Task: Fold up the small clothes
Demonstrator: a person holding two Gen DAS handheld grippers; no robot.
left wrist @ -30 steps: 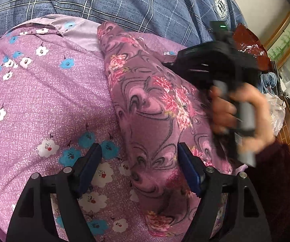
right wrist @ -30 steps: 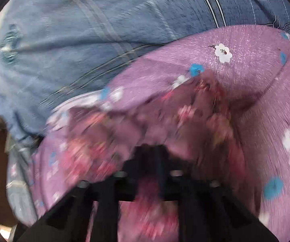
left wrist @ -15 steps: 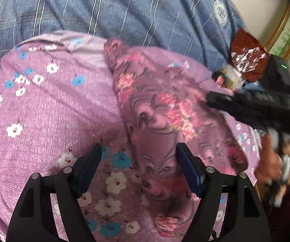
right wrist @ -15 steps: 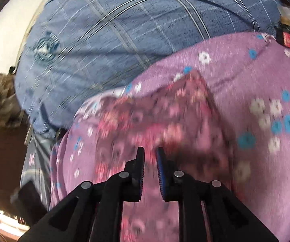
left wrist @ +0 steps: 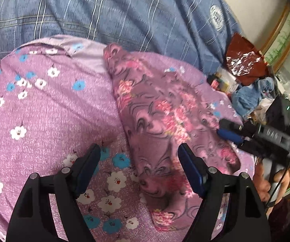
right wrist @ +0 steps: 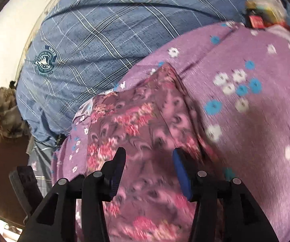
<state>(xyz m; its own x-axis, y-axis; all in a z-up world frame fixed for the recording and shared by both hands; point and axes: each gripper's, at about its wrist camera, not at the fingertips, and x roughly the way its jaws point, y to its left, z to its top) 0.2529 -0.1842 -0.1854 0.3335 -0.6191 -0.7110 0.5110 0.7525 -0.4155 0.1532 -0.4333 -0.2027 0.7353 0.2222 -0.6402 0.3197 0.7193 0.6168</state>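
- Under everything we see a purple flowered sheet (left wrist: 44, 117) over the bed, with a blue plaid quilt (left wrist: 124, 10) beyond the tips of both tongs.
- We find the swirl-print garment (left wrist: 161, 125) lying flat on the sheet, its long axis running away from the left tongs (left wrist: 139, 157), near end between their tips.
- Our left tongs hover released, wide, empty.
- Our right tongs (right wrist: 149, 161) are opening over the garment's side edge, nothing pinched; we judge them the nearer for the next fold.
- Clutter (left wrist: 245, 70) sits beyond the right tongs.
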